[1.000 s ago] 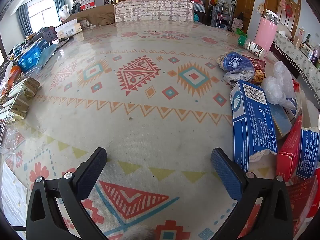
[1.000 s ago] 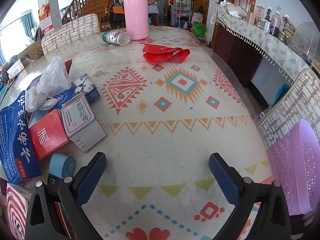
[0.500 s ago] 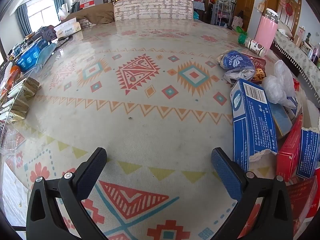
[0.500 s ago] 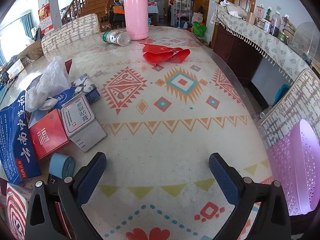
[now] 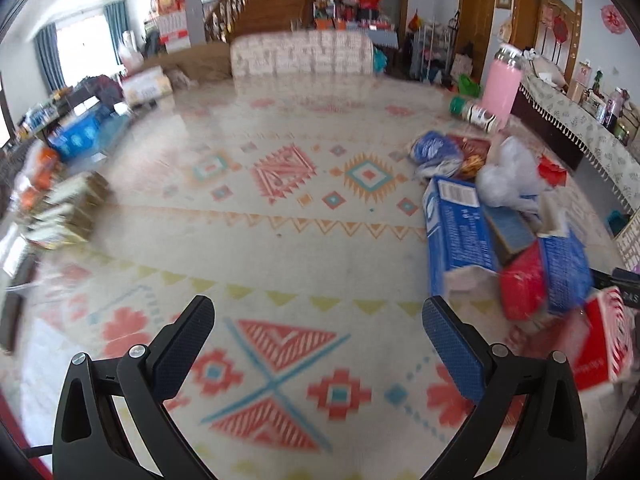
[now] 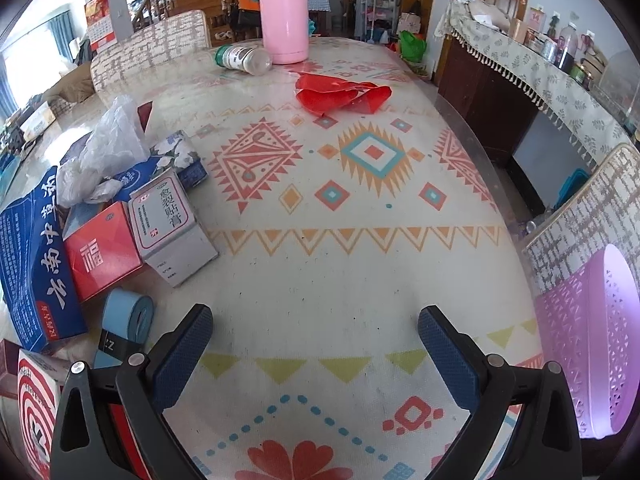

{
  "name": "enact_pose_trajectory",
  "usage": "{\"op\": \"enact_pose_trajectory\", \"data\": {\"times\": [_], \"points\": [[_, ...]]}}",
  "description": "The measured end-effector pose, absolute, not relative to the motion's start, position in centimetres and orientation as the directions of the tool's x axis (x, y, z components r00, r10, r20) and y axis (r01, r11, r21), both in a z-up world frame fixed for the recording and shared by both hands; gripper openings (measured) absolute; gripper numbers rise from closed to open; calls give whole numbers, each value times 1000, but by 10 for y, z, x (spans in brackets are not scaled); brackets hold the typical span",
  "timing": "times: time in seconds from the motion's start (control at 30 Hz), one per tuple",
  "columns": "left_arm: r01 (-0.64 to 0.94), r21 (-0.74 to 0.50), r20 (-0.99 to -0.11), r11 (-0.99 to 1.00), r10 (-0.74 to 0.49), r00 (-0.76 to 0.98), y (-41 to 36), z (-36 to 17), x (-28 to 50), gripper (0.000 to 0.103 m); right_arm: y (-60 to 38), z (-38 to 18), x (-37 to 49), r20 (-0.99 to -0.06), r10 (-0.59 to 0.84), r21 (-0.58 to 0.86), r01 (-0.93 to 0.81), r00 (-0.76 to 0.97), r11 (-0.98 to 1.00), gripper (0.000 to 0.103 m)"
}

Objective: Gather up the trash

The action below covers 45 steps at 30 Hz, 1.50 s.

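Trash pile (image 6: 100, 216): boxes, bags, tape roll; lies on tabletop (image 6: 340, 280), ahead-left of right claw (image 6: 316, 338), ahead-right of left claw (image 5: 318, 332). Both claws: spread wide, empty. Purple bin (image 6: 588, 344): right of right claw, the nearer one.

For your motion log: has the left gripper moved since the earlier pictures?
Yes. The left gripper has swung right and tilted up: the blue box and pink flask sit further left now.

The left gripper (image 5: 318, 322) hangs above the table (image 5: 280, 240) with its fingers spread wide and nothing between them. The right gripper (image 6: 316, 330) is likewise spread wide and empty, poised low over the same table near its edge.
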<state>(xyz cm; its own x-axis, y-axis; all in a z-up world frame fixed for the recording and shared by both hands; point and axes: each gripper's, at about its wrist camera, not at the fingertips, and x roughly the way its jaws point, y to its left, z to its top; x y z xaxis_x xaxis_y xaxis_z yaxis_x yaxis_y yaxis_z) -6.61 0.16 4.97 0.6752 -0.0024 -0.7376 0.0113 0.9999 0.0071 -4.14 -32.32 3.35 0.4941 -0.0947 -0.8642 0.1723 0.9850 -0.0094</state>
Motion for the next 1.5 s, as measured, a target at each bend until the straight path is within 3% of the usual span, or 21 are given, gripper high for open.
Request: {"op": "enact_pose_trajectory", "data": {"times": [0.23,0.5,0.63,0.97,1.3,1.4,1.5], "points": [[-19,19,-684,1000,27,729,3,80,-125,103,-328,54,-70,-834,-70,24,162,547,987,97],[-13,14,-639,1000,18,769,3,96,-172,103,-307,103,-163,-614,-13,72,72,789,995,99],[23,31,-625,999,1,780,-3,99,-195,103,-305,103,-183,-605,65,156,39,794,987,99],[115,127,-603,985,-15,798,-26,89,-235,103,-264,107,-217,-627,110,136,-31,772,990,99],[141,125,-605,982,-37,796,-38,81,-241,103,-252,105,-236,-624,79,117,-7,778,993,97],[160,115,-611,980,-57,789,-43,81,-236,103,-273,111,-240,-600,6,102,68,800,992,93],[179,119,-613,977,-70,787,-52,83,-229,103,-324,122,-247,-582,-166,25,221,796,975,93]]}}
